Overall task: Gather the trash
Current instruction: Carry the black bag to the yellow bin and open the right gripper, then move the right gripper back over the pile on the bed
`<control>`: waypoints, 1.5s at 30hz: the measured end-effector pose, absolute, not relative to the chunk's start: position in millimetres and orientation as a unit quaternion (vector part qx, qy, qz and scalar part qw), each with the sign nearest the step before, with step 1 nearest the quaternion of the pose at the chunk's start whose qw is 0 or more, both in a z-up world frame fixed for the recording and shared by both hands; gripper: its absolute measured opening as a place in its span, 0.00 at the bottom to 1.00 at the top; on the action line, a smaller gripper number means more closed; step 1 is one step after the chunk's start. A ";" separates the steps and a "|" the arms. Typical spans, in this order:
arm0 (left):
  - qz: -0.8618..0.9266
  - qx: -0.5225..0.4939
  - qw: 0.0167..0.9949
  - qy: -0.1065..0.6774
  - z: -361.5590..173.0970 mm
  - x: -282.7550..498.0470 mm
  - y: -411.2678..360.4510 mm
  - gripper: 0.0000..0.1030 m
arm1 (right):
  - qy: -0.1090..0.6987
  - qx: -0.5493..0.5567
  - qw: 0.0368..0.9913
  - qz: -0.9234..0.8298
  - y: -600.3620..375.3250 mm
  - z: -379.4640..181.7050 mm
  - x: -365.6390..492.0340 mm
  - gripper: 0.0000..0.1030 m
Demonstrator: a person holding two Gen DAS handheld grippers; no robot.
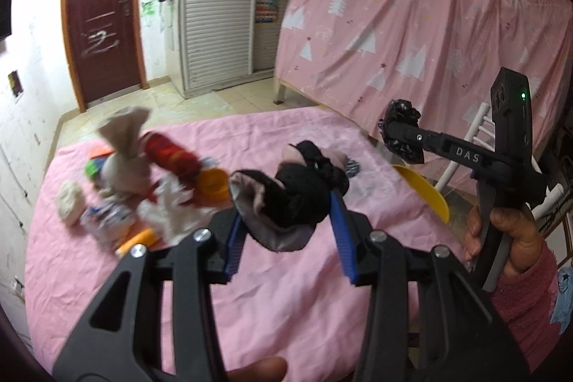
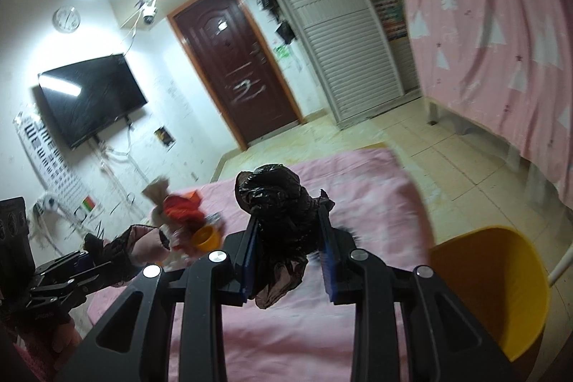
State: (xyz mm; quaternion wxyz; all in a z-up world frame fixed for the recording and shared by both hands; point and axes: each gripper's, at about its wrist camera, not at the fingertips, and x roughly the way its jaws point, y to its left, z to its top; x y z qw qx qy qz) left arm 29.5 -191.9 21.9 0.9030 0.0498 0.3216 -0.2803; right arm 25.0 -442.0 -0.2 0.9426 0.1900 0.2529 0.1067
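Note:
My left gripper [image 1: 286, 213] is shut on a black and grey sock-like cloth [image 1: 286, 199] and holds it above the pink bed cover [image 1: 286, 303]. My right gripper [image 2: 288, 238] is shut on a crumpled black plastic bag [image 2: 275, 199], held in the air above the bed's right edge; it also shows in the left wrist view [image 1: 403, 135]. A yellow bin [image 2: 501, 278] stands just right of the bed, below and to the right of the right gripper. A pile of trash [image 1: 143, 181] lies on the bed's far left: a tied beige bag, a red wrapper, an orange lid, white paper.
A pink curtain [image 1: 412, 34] hangs over a bunk bed on the right. A white chair frame [image 1: 476, 131] stands behind the bin. A brown door [image 1: 104, 9] and white slatted wardrobe [image 1: 218, 6] are at the back. A TV [image 2: 93, 99] hangs on the left wall.

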 end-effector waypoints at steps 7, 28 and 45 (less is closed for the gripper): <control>-0.321 0.068 0.889 0.320 31.4 34.3 -250.7 0.41 | 0.240 0.206 0.948 0.038 -494.8 -10.1 12.3 0.23; -0.412 0.100 0.835 0.351 22.3 51.6 -406.4 0.48 | 0.216 0.316 0.920 -0.081 -620.1 -49.4 -23.5 0.62; -0.402 0.095 0.836 0.362 17.9 50.8 -425.2 0.65 | 0.196 0.334 0.919 -0.075 -631.5 -48.6 -25.1 0.66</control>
